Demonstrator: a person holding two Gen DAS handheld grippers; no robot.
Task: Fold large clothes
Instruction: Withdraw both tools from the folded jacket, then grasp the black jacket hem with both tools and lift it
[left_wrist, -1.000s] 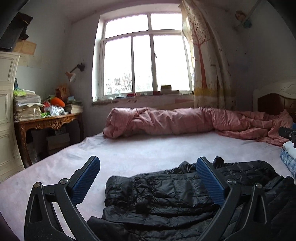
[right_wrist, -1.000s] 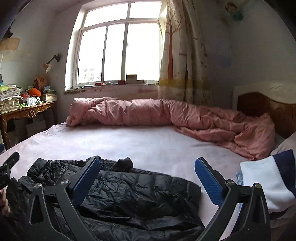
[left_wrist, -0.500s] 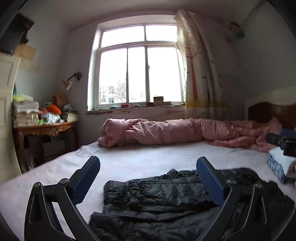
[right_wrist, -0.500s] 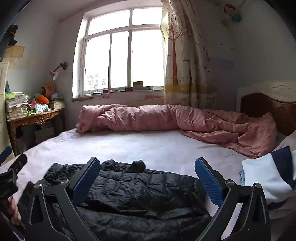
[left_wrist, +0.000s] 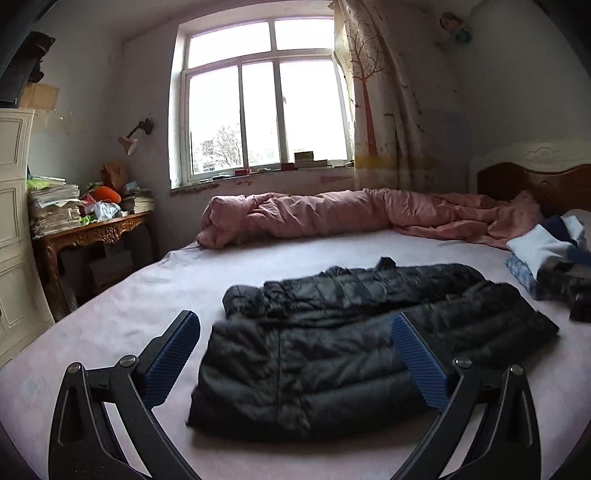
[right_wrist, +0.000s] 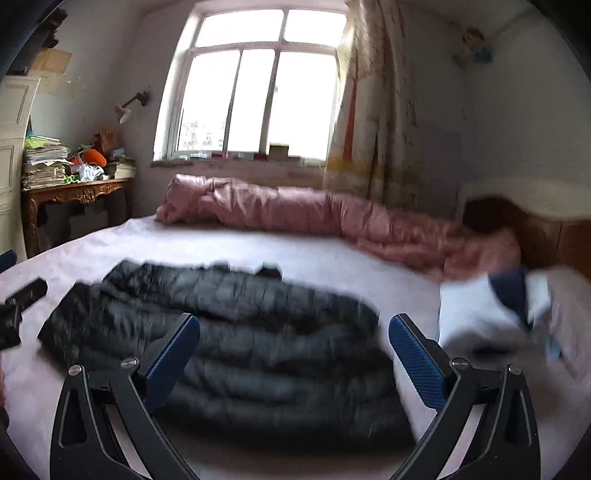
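Note:
A black quilted puffer jacket (left_wrist: 354, 332) lies folded on the pale pink bed sheet (left_wrist: 129, 314), seen also in the right wrist view (right_wrist: 236, 332), where it is blurred. My left gripper (left_wrist: 295, 354) is open and empty, raised above the jacket's near edge. My right gripper (right_wrist: 295, 354) is open and empty above the jacket's right part. The right gripper shows at the right edge of the left wrist view (left_wrist: 580, 295). The left gripper shows at the left edge of the right wrist view (right_wrist: 18, 306).
A rolled pink duvet (left_wrist: 351, 214) lies along the far side of the bed. Folded white, navy and blue clothes (left_wrist: 546, 251) are stacked at the right near the wooden headboard (left_wrist: 535, 181). A cluttered wooden side table (left_wrist: 92, 229) and a white cabinet (left_wrist: 14, 221) stand at the left.
Both grippers have lifted up and back from the jacket, so more of it and the bed shows. The right wrist view is now motion-blurred.

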